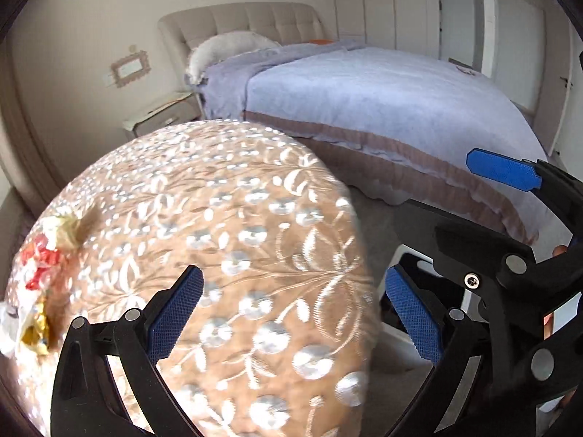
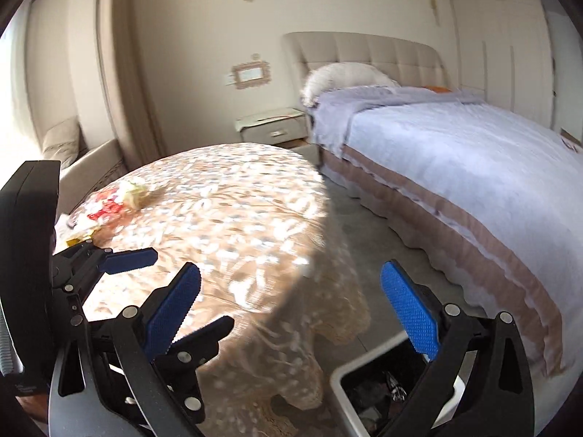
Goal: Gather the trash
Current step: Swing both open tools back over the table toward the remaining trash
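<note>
Crumpled wrappers, red, white and gold (image 1: 36,273), lie at the left edge of a round table with a brown floral cloth (image 1: 226,218); the right wrist view shows the same wrappers (image 2: 109,204) at the table's far left. My left gripper (image 1: 302,309) hangs open over the table's right half, nothing between its blue pads. My right gripper (image 2: 298,309) is open too, above the table's near right edge and a white bin (image 2: 368,371) on the floor holding dark trash. The bin (image 1: 408,255) shows partly behind the right gripper in the left wrist view.
A bed with a lilac cover (image 2: 455,153) fills the right side, a grey floor strip (image 2: 364,225) between it and the table. A nightstand (image 2: 273,127) stands by the headboard. A beige sofa (image 2: 73,153) sits left behind the table.
</note>
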`<state>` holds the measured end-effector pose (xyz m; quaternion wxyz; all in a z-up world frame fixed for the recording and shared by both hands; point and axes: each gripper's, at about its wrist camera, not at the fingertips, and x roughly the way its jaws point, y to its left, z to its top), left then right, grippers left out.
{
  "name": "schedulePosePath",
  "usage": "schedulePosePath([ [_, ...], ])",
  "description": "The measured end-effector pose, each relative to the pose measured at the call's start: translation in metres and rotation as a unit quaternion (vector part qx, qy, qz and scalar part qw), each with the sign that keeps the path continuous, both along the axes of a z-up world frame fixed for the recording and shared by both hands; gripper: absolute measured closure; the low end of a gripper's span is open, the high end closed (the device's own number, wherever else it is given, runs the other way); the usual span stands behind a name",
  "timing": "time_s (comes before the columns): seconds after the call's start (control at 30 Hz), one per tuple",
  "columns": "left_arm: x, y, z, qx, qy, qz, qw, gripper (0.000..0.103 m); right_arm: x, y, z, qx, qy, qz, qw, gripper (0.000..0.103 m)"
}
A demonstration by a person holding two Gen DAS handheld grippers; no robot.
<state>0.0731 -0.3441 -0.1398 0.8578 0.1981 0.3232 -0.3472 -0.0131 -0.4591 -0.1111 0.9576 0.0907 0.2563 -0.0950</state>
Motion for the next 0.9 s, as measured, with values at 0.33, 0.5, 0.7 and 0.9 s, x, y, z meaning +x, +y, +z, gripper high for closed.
schedulePosePath([
  [0.33,0.044,0.111,0.027,-0.041,-0.017,0.102,0.9938,0.005,0.045,0.079,0.025,-0.022,-0.011,0.081,0.996,0.005],
  [0.5,0.066,0.168,0.031,-0.052,-0.019,0.157,0.9861,0.005,0.07,0.118,0.032,-0.027,-0.01,0.12,0.992,0.004],
  [0.7,0.096,0.244,0.036,-0.059,-0.02,0.234,0.9704,0.005,0.11,0.167,0.036,-0.032,-0.005,0.169,0.985,0.004],
  [0.9,0.131,0.314,0.039,-0.067,-0.016,0.308,0.949,0.005,0.163,0.204,0.032,-0.013,0.015,0.21,0.978,0.004],
])
